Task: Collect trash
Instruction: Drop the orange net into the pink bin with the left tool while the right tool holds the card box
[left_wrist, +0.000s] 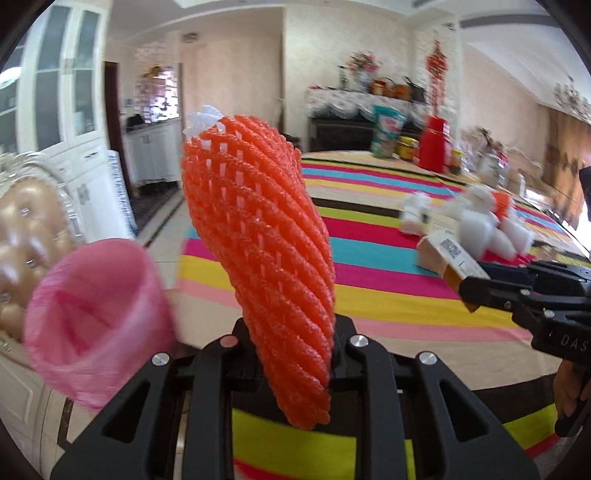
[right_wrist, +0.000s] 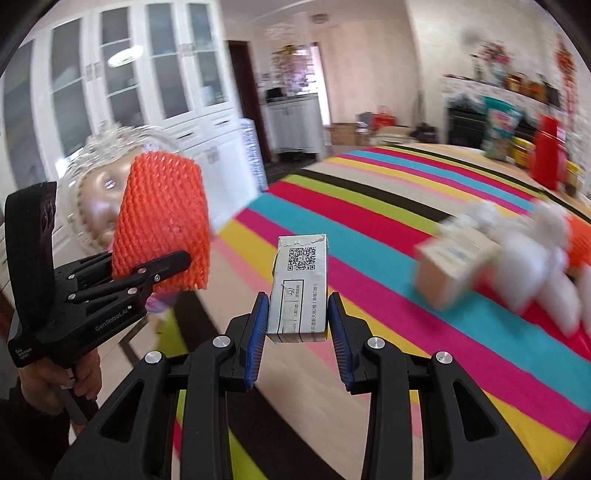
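An orange foam net sleeve (left_wrist: 258, 240) stands upright with my left gripper (left_wrist: 291, 332) shut on its lower part; its fingertips are hidden behind the net. A pink bag-lined bin (left_wrist: 92, 325) sits just to its left, mouth open. My right gripper (right_wrist: 298, 317) is shut on a small grey carton with a QR code (right_wrist: 299, 288), its blue pads (right_wrist: 258, 325) pressing both sides. In the right wrist view, the left gripper (right_wrist: 162, 266) and its orange net (right_wrist: 162, 221) are at the left. More trash lies on the table: white foam nets (left_wrist: 480, 225) and a box (right_wrist: 450, 266).
A striped tablecloth (left_wrist: 388, 258) covers the table. A red box (left_wrist: 434, 144), a snack bag (left_wrist: 386, 129) and jars stand at its far end. A shiny beige ornament with a clear frilled rim (left_wrist: 26, 236) is behind the bin. White cabinets (right_wrist: 147, 92) line the wall.
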